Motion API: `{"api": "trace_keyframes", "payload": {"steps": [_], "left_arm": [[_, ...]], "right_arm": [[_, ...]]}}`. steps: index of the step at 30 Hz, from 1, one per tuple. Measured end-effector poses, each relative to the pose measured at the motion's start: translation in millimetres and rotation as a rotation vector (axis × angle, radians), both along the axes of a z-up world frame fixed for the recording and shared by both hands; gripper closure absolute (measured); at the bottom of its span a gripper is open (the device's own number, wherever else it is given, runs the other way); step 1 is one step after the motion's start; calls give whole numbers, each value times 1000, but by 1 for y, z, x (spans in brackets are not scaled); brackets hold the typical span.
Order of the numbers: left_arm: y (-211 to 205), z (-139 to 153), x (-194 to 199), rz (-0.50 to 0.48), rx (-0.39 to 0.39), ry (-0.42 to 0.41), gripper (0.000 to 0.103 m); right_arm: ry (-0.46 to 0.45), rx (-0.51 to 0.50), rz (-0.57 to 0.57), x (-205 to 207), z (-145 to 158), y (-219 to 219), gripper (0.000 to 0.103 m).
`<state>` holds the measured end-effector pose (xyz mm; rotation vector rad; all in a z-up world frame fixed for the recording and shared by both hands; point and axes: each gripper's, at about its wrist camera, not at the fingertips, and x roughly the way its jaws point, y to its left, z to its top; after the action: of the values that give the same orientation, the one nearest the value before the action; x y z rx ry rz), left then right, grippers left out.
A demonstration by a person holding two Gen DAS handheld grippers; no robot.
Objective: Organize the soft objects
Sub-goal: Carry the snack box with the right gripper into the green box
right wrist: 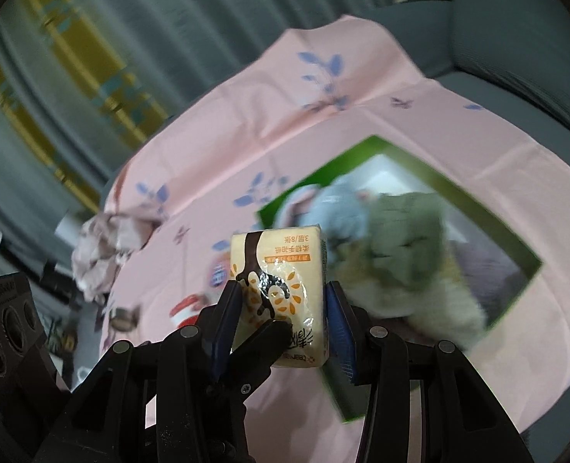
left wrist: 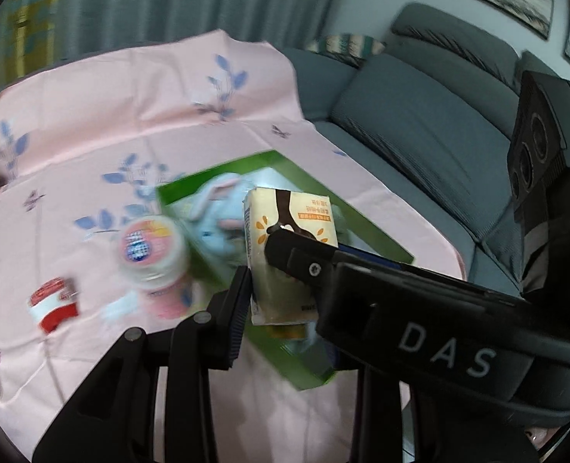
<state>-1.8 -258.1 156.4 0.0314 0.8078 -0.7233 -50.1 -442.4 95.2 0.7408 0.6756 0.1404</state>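
Observation:
A cream tissue pack [left wrist: 285, 227] [right wrist: 281, 270] with a brown tree print hangs in the air over the near left edge of the green box [left wrist: 296, 169] [right wrist: 458, 193]. My right gripper [right wrist: 279, 297] is shut on its two sides with blue pads. My left gripper [left wrist: 285, 285] grips the same pack crosswise. Its left pad presses the pack's side, and its other finger is hidden behind the right gripper's finger [left wrist: 289, 249]. One left finger [right wrist: 269, 332] crosses the pack's front. Inside the box lie a blue plush toy [left wrist: 215, 212] [right wrist: 343, 208], a green plush [right wrist: 404, 239] and a cream fluffy piece [right wrist: 420, 301].
The box sits on a pink flowered cloth [left wrist: 130, 115] over a table. To its left stand a white jar with a pink lid [left wrist: 150, 250] and a small red-and-white tub [left wrist: 53, 301]. A crumpled pink fabric [right wrist: 100, 254] lies at the cloth's far left. A grey sofa [left wrist: 420, 135] is behind.

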Motion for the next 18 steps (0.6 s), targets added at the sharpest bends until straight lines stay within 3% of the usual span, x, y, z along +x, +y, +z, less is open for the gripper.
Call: {"api": "trace_keyframes", "payload": {"steps": [8, 18], "left_arm": [[-42, -23, 16, -82, 36, 81, 71], [-68, -46, 30, -103, 69, 164, 71]], "right_arm": [[98, 73, -78, 7, -34, -40, 56], [193, 117, -107, 20, -62, -57, 56]]}}
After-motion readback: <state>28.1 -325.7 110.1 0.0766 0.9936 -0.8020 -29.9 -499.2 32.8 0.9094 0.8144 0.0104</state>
